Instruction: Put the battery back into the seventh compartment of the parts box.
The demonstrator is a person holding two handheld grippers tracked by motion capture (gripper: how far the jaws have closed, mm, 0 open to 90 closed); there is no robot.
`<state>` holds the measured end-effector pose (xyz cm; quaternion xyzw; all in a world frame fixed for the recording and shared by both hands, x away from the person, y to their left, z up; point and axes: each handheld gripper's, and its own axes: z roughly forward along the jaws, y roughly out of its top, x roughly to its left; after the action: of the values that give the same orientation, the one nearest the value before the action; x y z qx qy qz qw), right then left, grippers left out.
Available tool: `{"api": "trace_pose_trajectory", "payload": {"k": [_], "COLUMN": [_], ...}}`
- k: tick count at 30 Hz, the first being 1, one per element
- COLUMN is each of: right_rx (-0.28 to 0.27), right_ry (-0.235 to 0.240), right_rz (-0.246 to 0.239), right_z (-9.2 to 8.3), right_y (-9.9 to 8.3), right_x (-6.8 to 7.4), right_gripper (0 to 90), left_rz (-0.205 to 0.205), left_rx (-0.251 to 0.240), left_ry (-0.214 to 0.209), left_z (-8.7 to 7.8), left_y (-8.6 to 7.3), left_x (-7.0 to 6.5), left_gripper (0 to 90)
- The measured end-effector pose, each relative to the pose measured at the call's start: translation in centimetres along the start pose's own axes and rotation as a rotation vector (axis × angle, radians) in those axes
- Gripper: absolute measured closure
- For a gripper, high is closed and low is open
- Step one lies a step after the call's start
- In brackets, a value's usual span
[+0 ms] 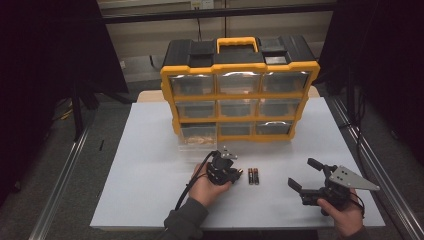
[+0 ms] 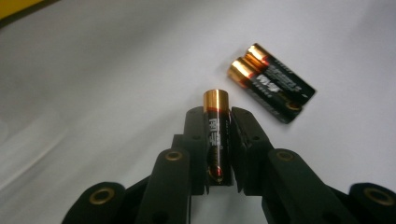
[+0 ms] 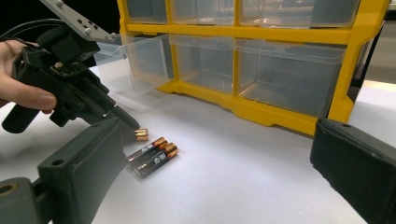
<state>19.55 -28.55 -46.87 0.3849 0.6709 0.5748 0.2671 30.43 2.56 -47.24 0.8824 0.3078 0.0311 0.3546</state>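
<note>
The battery [image 2: 216, 135] between the black fingers [image 2: 196, 140] of the left gripper [image 2: 218, 122] is black with a copper-gold cap and a thin red band. The two batteries [image 2: 273, 81] beside it wear the same black and gold, with pale lettering too blurred to read. The desk [image 1: 150, 165] is pale grey-white. The organizer [image 1: 240, 95] is yellow-framed with clear drawers and a black top.

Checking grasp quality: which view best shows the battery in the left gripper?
Left gripper view: the gripped battery sits close-up between both pads. Right gripper view shows its gold tip; high view shows a speck at the left gripper.
</note>
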Motion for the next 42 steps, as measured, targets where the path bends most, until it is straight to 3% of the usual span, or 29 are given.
{"api": "trace_pose_trajectory", "payload": {"k": [2,4,5,7,16,20,36,42], "right_rx": [0.0,-0.002,0.0,-0.002,-0.002,-0.003,-0.006,-0.007], "right_ry": [0.001,-0.004,-0.002,-0.005,-0.001,-0.006,-0.007,-0.008], "right_rz": [0.002,0.002,-0.001,0.001,0.001,-0.003,0.0,-0.002], "right_z": [0.0,0.0,0.0,0.1,0.0,0.0,0.0,0.0], "right_y": [0.0,0.0,0.0,0.0,0.0,0.0,0.0,0.0], "right_x": [0.0,0.0,0.0,0.0,0.0,0.0,0.0,-0.1], "right_gripper": [2.7,2.8,2.7,2.7,2.7,2.7,2.7,2.7], "left_rz": [0.01,0.011,-0.012,-0.013,-0.002,-0.018,0.024,0.022], "left_rx": [0.018,0.008,-0.017,-0.02,-0.02,-0.037,-0.015,-0.023], "left_ry": [-0.028,-0.024,-0.035,-0.06,-0.084,-0.112,-0.114,-0.093], "left_z": [-0.4,-0.9,-1.0,-1.6,-3.6,-4.4,-7.5,-8.7], "left_y": [0.2,0.4,0.5,0.8,2.1,2.7,5.6,6.6], "left_x": [0.1,0.1,0.1,0.2,0.4,0.6,1.2,1.6], "left_gripper": [77.6,77.6,77.6,77.6,77.6,77.6,77.6,77.5]}}
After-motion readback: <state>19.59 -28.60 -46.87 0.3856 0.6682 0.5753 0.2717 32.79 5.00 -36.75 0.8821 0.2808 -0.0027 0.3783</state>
